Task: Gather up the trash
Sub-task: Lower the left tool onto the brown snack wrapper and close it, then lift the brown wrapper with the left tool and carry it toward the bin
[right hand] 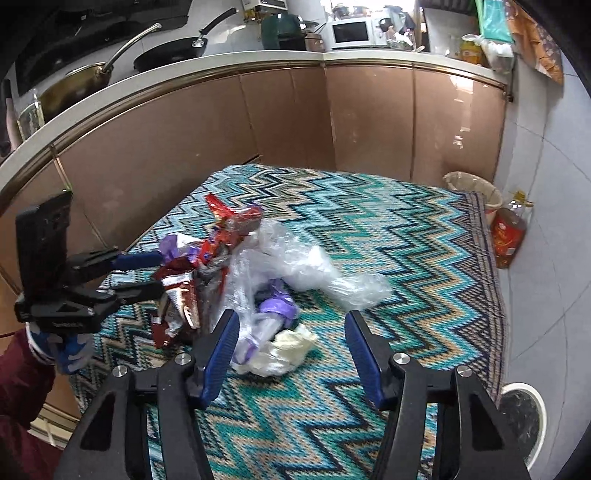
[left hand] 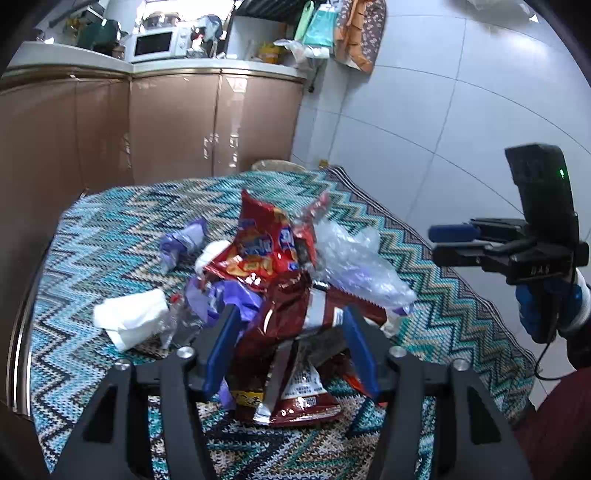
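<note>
A heap of trash lies on the zigzag-patterned cloth (left hand: 110, 229): a red snack bag (left hand: 258, 247), a dark red wrapper (left hand: 291, 317), clear plastic (left hand: 354, 258), purple wrappers (left hand: 183, 242) and a white tissue (left hand: 129, 317). My left gripper (left hand: 291, 312) has the dark red wrapper standing crumpled between its blue pads, which touch it on both sides. Seen from the right wrist, the left gripper (right hand: 161, 272) sits at the pile's left edge. My right gripper (right hand: 292, 315) stands open facing the clear plastic (right hand: 295, 266), a purple wrapper (right hand: 277, 299) and a tissue (right hand: 284, 350); its right pad touches nothing.
Brown cabinets (right hand: 288, 118) curve round the table's far side, with pans and a microwave (right hand: 351, 33) on the counter. A lined waste bin (right hand: 476, 192) and an oil bottle (right hand: 508, 236) stand on the floor beyond the far right corner. A gloved hand (left hand: 543, 310) holds the right gripper (left hand: 434, 243).
</note>
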`<state>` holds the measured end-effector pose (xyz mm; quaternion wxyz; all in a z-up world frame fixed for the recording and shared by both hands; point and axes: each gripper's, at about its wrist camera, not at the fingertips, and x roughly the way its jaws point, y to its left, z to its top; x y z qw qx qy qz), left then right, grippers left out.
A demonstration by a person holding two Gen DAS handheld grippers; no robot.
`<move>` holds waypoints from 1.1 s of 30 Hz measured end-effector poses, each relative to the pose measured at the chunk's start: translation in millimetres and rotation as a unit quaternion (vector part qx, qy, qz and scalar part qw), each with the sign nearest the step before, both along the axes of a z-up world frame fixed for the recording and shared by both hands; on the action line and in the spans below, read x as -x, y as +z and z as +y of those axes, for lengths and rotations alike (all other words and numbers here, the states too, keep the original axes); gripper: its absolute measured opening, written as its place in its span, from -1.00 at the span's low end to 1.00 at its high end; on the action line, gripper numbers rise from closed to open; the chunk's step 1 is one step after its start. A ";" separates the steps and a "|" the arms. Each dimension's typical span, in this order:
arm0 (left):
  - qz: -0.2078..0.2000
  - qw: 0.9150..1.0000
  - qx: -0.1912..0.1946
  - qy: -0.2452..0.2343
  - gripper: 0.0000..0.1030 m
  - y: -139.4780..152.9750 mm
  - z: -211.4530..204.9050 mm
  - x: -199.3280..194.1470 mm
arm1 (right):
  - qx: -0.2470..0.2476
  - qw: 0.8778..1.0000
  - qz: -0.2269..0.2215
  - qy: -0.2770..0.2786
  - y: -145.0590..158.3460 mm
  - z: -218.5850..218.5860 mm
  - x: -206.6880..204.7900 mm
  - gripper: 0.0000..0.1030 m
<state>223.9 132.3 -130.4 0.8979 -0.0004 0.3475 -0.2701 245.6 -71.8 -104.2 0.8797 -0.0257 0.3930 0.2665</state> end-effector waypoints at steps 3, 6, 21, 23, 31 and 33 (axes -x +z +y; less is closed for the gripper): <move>0.012 1.000 0.001 -0.011 -0.13 -6.0 0.6 1.3 | -0.004 1.000 0.003 0.017 0.0 10.9 -4.6 -0.01; 0.021 1.000 0.002 -0.011 -0.19 -10.6 1.8 2.9 | -0.003 0.999 0.008 0.035 -2.4 24.6 -10.5 -0.09; 0.079 0.996 0.035 0.001 -0.42 -27.1 4.4 7.6 | 0.017 0.996 0.050 0.067 -34.0 57.3 -38.9 -0.66; 0.087 0.995 0.045 0.000 -0.42 -29.5 7.3 4.5 | 0.019 0.996 0.050 0.070 -35.0 58.5 -38.1 -0.76; 0.089 0.995 0.031 0.009 -0.79 -30.6 -1.2 14.4 | 0.018 0.997 0.031 0.072 -23.8 58.6 -27.2 -0.91; 0.080 0.996 0.029 0.020 -0.86 -27.6 -3.2 20.2 | 0.015 0.997 0.017 0.071 -14.1 56.4 -21.8 -0.91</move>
